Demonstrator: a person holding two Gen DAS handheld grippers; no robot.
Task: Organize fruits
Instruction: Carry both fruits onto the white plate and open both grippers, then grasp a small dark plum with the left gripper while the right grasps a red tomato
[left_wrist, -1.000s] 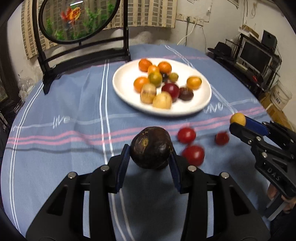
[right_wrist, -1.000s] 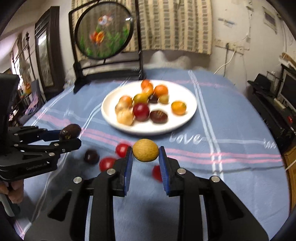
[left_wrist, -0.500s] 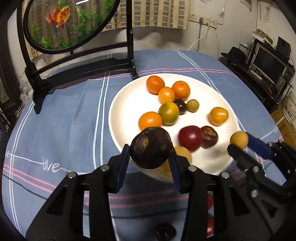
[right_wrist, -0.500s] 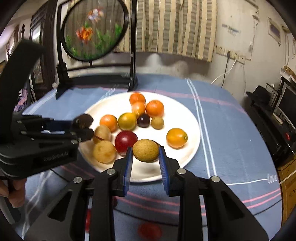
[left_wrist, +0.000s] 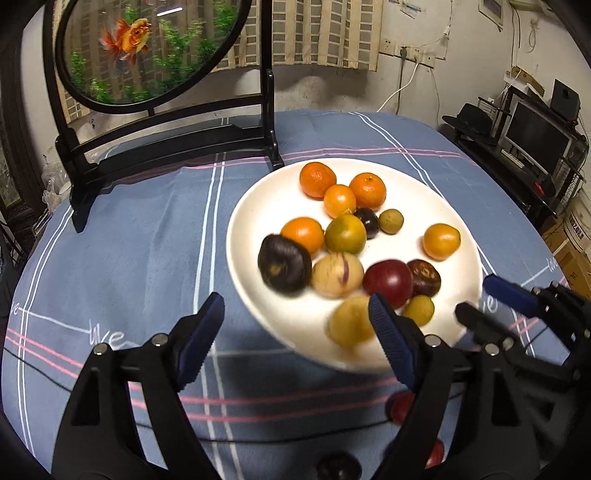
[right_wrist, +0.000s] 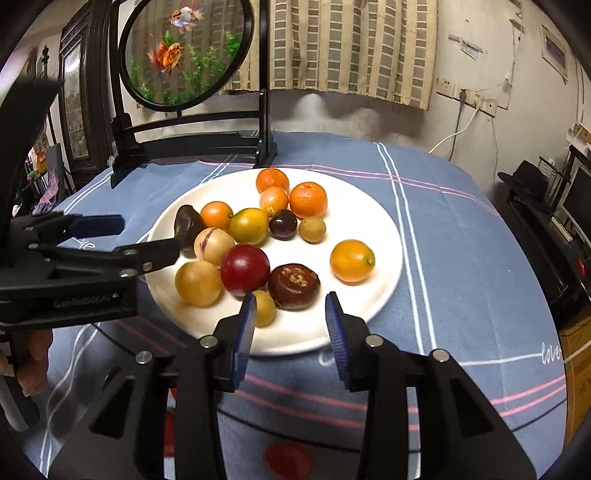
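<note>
Left wrist view is showing the left gripper (left_wrist: 295, 317) with its ribbed blue pads (left_wrist: 388, 332) spread wide and gripping nothing. Just beyond them a round, dark purple fruit (left_wrist: 283, 263), blurred and matte-skinned, is sitting at the near-left rim of the plate (left_wrist: 258, 206), touching an orange (left_wrist: 303, 233) and a pale, purple-streaked oval fruit (left_wrist: 336, 275). That plate is smooth, white and glossy, and it is resting on a soft blue cloth (left_wrist: 147, 236) crossed by white and pink stripes.

Right wrist view is showing the right gripper (right_wrist: 291, 325), likewise spread and holding nothing, hovering over the plate's near edge. A small tan, smooth-skinned fruit (right_wrist: 265, 307) is lying just beside its left pad, touching a shiny red plum (right_wrist: 244, 268) and a wrinkled brown fruit (right_wrist: 293, 285). Red fruits (right_wrist: 286, 458) are lying on the cloth below the grippers, partly hidden and blurred.
</note>
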